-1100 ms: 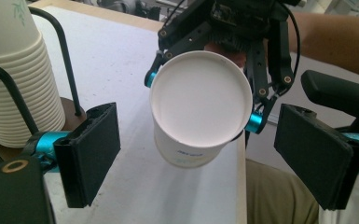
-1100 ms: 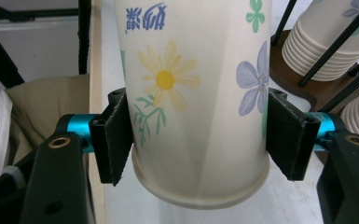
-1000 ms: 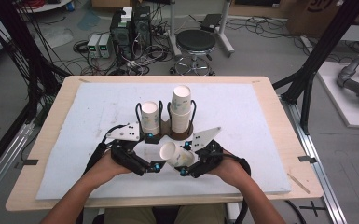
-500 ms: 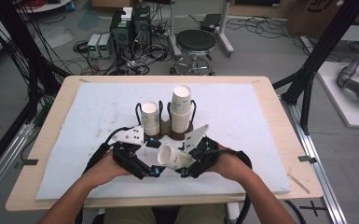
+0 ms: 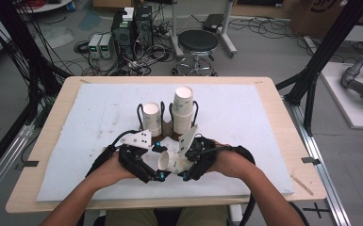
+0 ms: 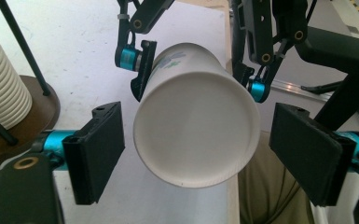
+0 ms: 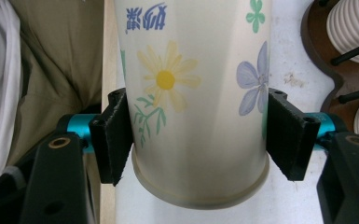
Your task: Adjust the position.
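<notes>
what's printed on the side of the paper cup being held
Flowers: a yellow daisy and blue-purple blossoms on the paper cup, clearest in the right gripper view.

We saw lots of free room on the white mat (image 5: 264, 122) to the right and left of the middle. Two stacks of cups (image 5: 183, 110) on a brown stand (image 5: 169, 129) with thin black rods stood in the way at the back. The paper cup (image 5: 169, 162) lay between both tongs, close to the front edge of the desk (image 5: 42, 141). The left tongs (image 6: 193, 154) stood wide apart around the cup's bottom, with gaps on both sides. The right tongs (image 7: 198, 135) pressed the cup's sides.
</notes>
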{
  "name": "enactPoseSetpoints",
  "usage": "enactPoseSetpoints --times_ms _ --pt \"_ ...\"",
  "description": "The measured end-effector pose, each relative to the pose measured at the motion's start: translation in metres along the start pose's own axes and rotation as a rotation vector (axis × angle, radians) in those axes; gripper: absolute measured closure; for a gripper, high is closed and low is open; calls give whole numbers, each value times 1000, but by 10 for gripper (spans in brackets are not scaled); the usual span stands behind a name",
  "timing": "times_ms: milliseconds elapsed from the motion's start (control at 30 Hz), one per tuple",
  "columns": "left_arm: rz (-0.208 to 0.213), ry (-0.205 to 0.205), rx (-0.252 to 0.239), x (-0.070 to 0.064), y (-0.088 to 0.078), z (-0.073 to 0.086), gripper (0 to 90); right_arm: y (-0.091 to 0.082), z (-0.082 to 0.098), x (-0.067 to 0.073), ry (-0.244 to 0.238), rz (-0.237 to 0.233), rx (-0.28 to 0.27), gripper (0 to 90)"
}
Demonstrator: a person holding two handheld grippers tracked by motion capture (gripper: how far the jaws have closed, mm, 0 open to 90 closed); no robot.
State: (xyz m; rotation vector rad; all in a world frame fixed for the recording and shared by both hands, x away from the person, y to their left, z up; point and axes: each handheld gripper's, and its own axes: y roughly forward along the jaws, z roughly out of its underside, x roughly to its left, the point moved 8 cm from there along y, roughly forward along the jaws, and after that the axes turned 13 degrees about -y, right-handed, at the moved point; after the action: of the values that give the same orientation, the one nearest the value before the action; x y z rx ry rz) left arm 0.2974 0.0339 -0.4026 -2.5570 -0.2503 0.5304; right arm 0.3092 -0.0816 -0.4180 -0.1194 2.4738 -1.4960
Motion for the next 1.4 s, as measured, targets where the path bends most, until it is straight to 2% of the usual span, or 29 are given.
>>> enactPoseSetpoints --times_ms 400,600,733,867,967,1067,1200,1333,1400 --pt "-6 14 23 2 3 1 285 6 -1 3 -4 -29 42 320" --pt "-6 17 31 2 3 2 348 7 -4 2 -5 -26 34 320" --pt "-4 16 35 1 4 3 357 7 -3 3 -4 -36 38 324" --pt "-8 23 16 2 4 2 367 6 -2 2 -7 -23 33 294" --pt "-6 5 -11 4 1 0 369 2 -4 -1 47 7 -32 216" --pt "13 -17 -59 8 -4 -1 369 -6 -7 -3 99 20 -135 217" --pt "31 -42 -117 12 -9 -1 368 -17 -7 -8 118 84 -218 217" --pt "43 -42 -163 14 -14 1 368 -28 -8 -9 153 115 -314 217" --pt "42 -42 -174 16 -15 1 369 -32 -7 -11 160 150 -356 217"
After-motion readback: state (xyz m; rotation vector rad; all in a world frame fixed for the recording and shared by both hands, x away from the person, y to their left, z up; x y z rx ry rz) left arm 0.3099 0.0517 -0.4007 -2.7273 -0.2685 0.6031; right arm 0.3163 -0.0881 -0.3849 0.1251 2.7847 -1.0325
